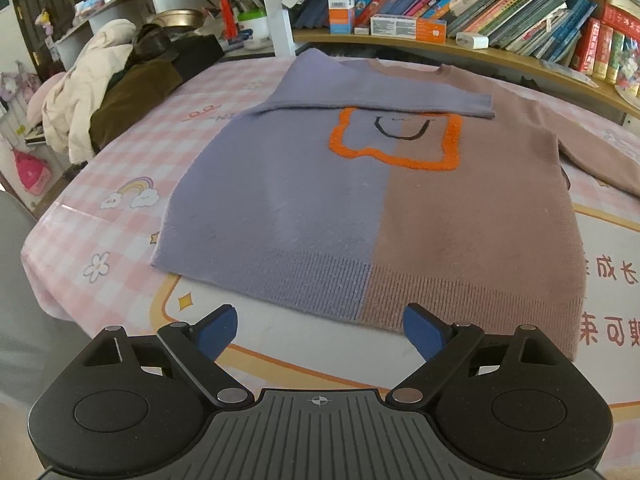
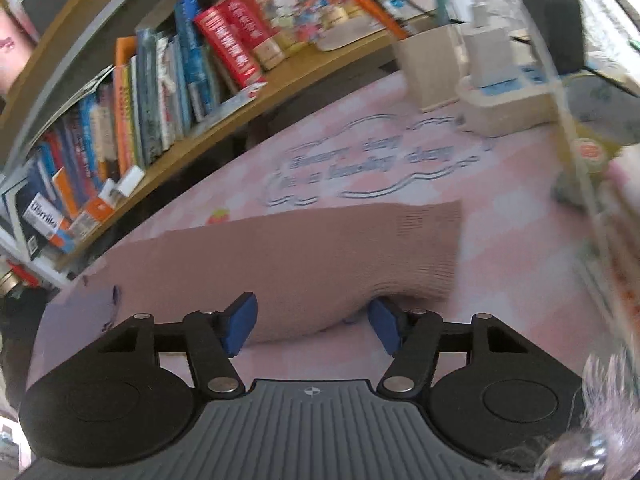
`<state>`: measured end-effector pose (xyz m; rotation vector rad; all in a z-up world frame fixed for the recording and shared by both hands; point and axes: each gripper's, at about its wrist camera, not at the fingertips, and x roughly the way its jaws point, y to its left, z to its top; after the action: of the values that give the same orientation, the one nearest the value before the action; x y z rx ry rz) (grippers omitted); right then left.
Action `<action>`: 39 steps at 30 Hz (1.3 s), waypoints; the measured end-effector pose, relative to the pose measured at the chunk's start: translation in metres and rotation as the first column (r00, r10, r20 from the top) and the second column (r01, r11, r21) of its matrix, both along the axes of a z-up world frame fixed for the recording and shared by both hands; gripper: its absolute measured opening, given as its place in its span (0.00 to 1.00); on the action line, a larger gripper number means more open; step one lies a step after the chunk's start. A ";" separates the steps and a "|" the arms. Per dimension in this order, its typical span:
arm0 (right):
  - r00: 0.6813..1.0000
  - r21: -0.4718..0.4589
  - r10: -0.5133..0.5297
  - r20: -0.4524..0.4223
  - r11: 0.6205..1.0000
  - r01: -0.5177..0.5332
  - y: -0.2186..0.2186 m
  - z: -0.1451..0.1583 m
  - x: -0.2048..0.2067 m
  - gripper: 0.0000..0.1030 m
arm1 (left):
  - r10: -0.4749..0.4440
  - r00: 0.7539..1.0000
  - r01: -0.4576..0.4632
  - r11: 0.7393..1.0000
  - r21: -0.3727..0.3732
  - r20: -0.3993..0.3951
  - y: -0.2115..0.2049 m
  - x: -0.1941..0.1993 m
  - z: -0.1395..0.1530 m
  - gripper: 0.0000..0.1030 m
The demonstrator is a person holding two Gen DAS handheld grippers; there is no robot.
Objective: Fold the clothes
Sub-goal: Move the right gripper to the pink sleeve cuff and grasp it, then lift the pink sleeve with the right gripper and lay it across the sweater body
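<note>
Flat on the pink checked tabletop (image 1: 120, 140) lies a soft knitted sweater, lilac on one half and dusty brown on the other (image 1: 360, 208), with an orange fuzzy frame around a black smile (image 1: 396, 136) on its chest. Its lilac sleeve (image 1: 360, 92) is folded across the upper chest, covering the top edge of the orange frame. The ribbed hem faces the left tool (image 1: 318, 330), which hovers just short of it with its blue-padded jaws spread wide and nothing between them.

From the right wrist view, the brown sleeve (image 2: 320, 252) stretches out flat across the tabletop toward its ribbed cuff (image 2: 432, 248), not folded in. The right tool (image 2: 312, 326) sits low at the near edge of this sleeve, jaws spread apart, one blue pad on each side of the fabric's edge; it grips nothing. This view is blurred.

Behind the sweater runs a wooden shelf of tilted books (image 1: 500, 12), and a heap of cream and dark olive garments (image 1: 108, 80) lies at the far left corner of the tabletop.
</note>
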<state>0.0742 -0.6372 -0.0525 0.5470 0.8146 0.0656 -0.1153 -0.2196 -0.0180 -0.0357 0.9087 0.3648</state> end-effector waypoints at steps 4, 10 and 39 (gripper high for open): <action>1.000 -0.015 -0.024 -0.001 1.000 0.024 0.003 0.001 0.006 0.49 | 0.009 1.000 -0.009 1.000 0.002 0.003 0.003 -0.002 0.000 0.90; 0.993 -0.073 -0.117 -0.033 0.991 0.115 -0.012 0.002 0.006 0.26 | 0.033 0.999 -0.033 0.999 0.001 0.006 0.010 -0.005 0.001 0.90; 0.933 -0.007 0.208 0.293 0.976 -0.216 0.231 0.146 0.064 0.05 | -0.074 0.982 0.090 0.992 -0.088 0.173 0.118 -0.006 0.020 0.90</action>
<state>0.1386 -0.4062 0.0932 0.4579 0.5805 0.3491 -0.1212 -0.1012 0.0019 -0.1157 0.7562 0.2371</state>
